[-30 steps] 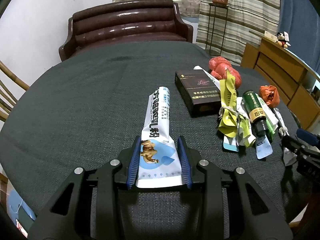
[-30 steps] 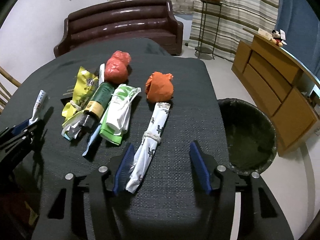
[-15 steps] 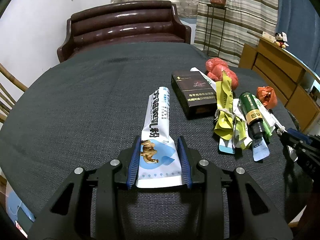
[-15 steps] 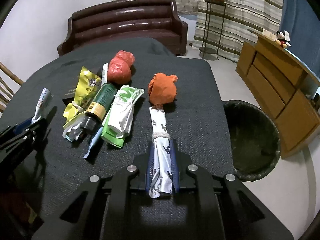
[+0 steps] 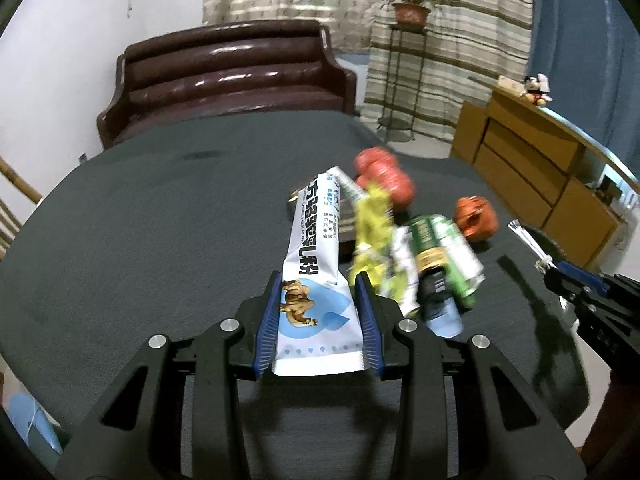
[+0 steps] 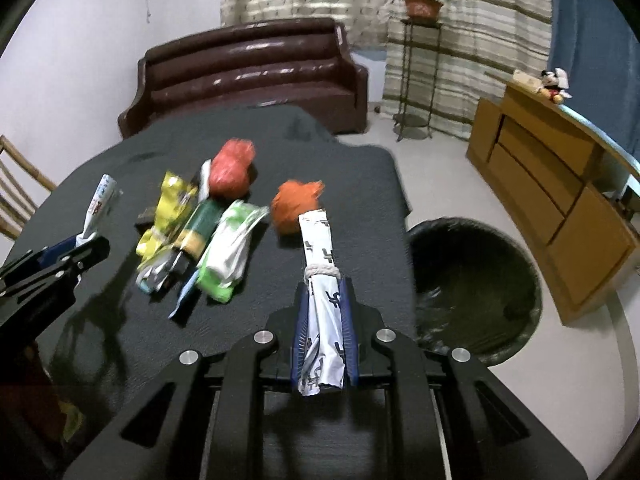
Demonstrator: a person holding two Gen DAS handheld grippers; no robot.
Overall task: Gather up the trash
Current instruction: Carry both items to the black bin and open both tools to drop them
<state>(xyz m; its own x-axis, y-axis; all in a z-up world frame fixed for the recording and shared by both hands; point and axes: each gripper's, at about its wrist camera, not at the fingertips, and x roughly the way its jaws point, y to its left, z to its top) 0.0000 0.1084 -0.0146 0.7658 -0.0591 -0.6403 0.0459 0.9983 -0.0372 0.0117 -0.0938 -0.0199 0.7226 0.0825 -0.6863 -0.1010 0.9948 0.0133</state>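
Observation:
My left gripper (image 5: 318, 284) is shut on a white milk-powder sachet (image 5: 314, 264) with a camel picture, held lifted above the dark table (image 5: 160, 220). My right gripper (image 6: 323, 300) is shut on a white rolled wrapper (image 6: 322, 280) tied with string, also lifted. On the table lie a yellow wrapper (image 6: 168, 208), a green bottle (image 6: 200, 228), a green-white packet (image 6: 230, 248), a red ball (image 6: 230, 170) and an orange ball (image 6: 296, 206). A black-lined bin (image 6: 472, 284) stands on the floor right of the table.
A brown leather sofa (image 6: 248, 72) stands behind the table. A wooden cabinet (image 6: 560, 184) is at the right, a plant stand (image 6: 416, 60) by the striped curtain. A wooden chair (image 6: 16, 184) is at the left.
My right gripper closed on the rolled wrapper and lifted it. My left gripper lifted the sachet off the table and swung right, towards the trash pile.

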